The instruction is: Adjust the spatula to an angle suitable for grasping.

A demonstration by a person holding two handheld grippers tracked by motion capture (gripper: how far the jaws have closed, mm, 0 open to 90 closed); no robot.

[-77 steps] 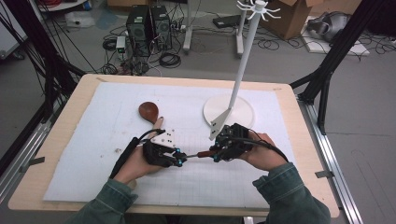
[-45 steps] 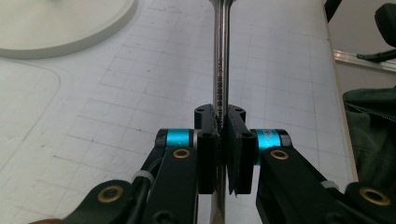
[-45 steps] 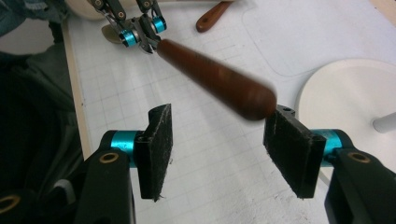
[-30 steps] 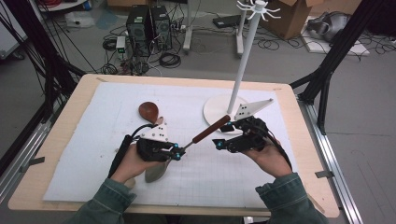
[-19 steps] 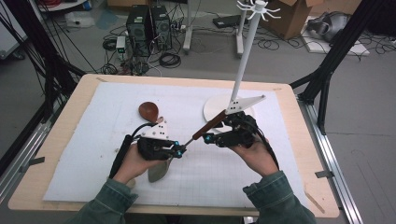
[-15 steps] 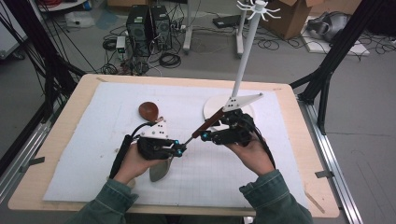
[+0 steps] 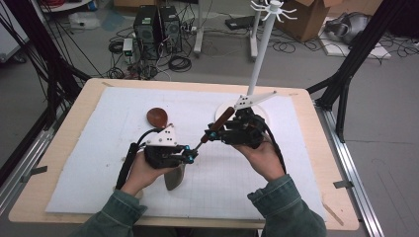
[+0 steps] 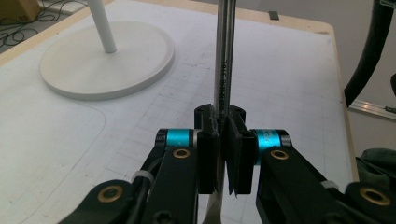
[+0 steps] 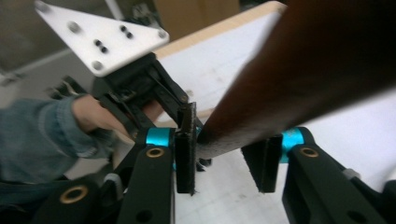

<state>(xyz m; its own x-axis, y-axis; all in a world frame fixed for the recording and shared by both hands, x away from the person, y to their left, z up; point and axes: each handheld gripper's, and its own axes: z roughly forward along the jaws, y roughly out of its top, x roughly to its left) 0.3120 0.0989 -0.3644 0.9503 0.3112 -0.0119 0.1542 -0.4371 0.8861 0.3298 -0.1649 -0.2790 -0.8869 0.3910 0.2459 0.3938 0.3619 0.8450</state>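
A spatula with a grey blade (image 7: 174, 177), a thin metal shank (image 8: 223, 56) and a dark wooden handle (image 7: 222, 118) slants up to the right above the white mat. My left gripper (image 7: 190, 157) is shut on the shank (image 8: 223, 135), just above the blade. My right gripper (image 7: 210, 136) has just been closing on the lower end of the wooden handle (image 9: 289, 79). In the right gripper view the handle fills the gap between the pads (image 9: 186, 149) of my right gripper (image 9: 219, 149).
A brown wooden spoon (image 7: 157, 117) lies on the mat behind my left hand. A white hook stand (image 7: 258, 59) rises from its round base (image 8: 93, 70) just behind my right gripper. The white mat (image 7: 99, 148) covers most of the wooden table (image 7: 326, 163).
My right hand has moved left and a little up to the spatula's handle, and its jaws have closed around it. The left gripper and the shank have stayed in place.
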